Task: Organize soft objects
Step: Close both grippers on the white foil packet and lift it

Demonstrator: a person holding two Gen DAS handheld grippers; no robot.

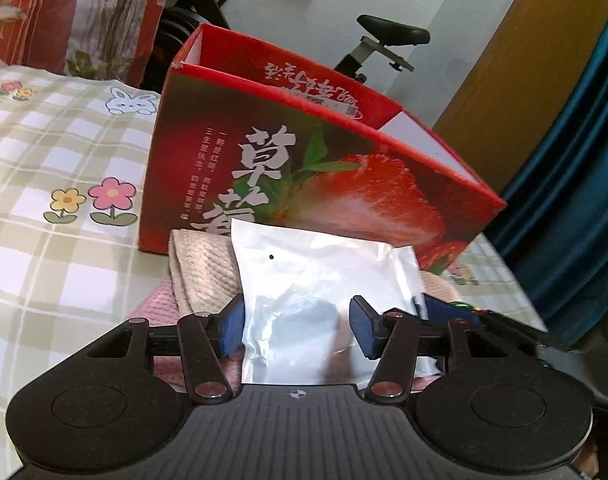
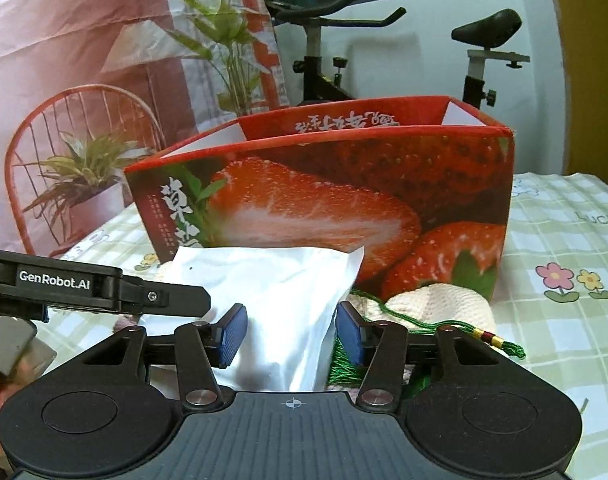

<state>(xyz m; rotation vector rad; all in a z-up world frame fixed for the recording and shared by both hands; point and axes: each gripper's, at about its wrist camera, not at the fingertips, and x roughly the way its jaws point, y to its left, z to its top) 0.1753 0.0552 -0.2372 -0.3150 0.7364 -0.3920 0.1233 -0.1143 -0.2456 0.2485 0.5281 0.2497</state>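
A silvery white foil pouch (image 1: 324,300) stands upright between two hand-held grippers on a bed covered by a green-and-white checked sheet (image 1: 56,264) printed with flowers and rabbits. The left gripper (image 1: 296,326) has the pouch between its blue pads (image 1: 362,330); the left pad lies against the pouch's edge, while the right pad sits in front of its face, and whether the jaws truly clamp it cannot be told. In the right wrist view, the right gripper (image 2: 290,336) also straddles the pouch (image 2: 272,312), its jaws partly spread, the left pad touching the crinkled foil and the right pad just beside the pouch's other edge; a firm grasp cannot be confirmed here either.

Directly behind the pouch stands an open red cardboard box (image 1: 304,168) printed with strawberries and Chinese lettering, its top flaps raised. A cream knitted cloth (image 1: 200,268) lies against the box's front, just left of the pouch in the left view, over a pink knitted cloth (image 1: 156,304). In the right view, another cream knitted piece (image 2: 440,304) sits at the box's lower right corner, with a green tasselled cord (image 2: 444,326) trailing across it toward the right gripper.

An exercise bike (image 2: 480,52) stands beyond the bed, beside a floral printed curtain (image 2: 104,60).
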